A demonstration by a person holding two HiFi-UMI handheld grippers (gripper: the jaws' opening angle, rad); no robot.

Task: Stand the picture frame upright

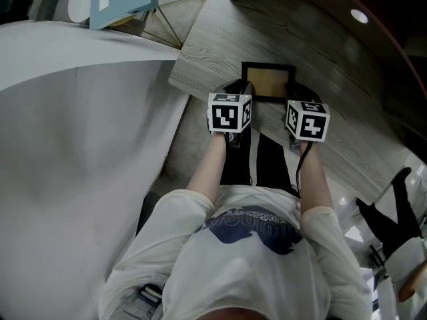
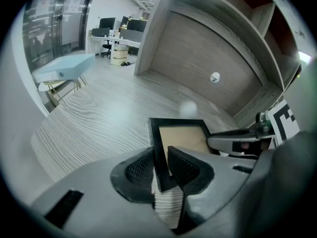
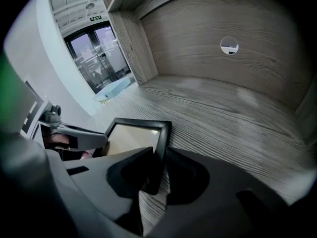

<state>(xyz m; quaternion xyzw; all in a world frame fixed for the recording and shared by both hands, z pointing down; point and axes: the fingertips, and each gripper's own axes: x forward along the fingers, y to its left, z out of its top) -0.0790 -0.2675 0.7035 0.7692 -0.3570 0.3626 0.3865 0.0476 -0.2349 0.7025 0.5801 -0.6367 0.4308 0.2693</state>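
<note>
Grasp step looks set: my left tongs (image 2: pixel 161 168) pinch the left edge and my right tongs (image 3: pixel 159 171) the right edge of the picture frame (image 1: pixel 268 82) lying on the bench (image 1: pixel 213 39), next I'd tip it upright

Left claw (image 2: pixel 161 166) gripping black picture frame (image 2: pixel 181 137) by its edge, wood-grain surface (image 2: pixel 99 118)

no legible text, shirt print (image 1: pixel 257 229) blurred, green door sign (image 3: pixel 97 18) unreadable
</note>
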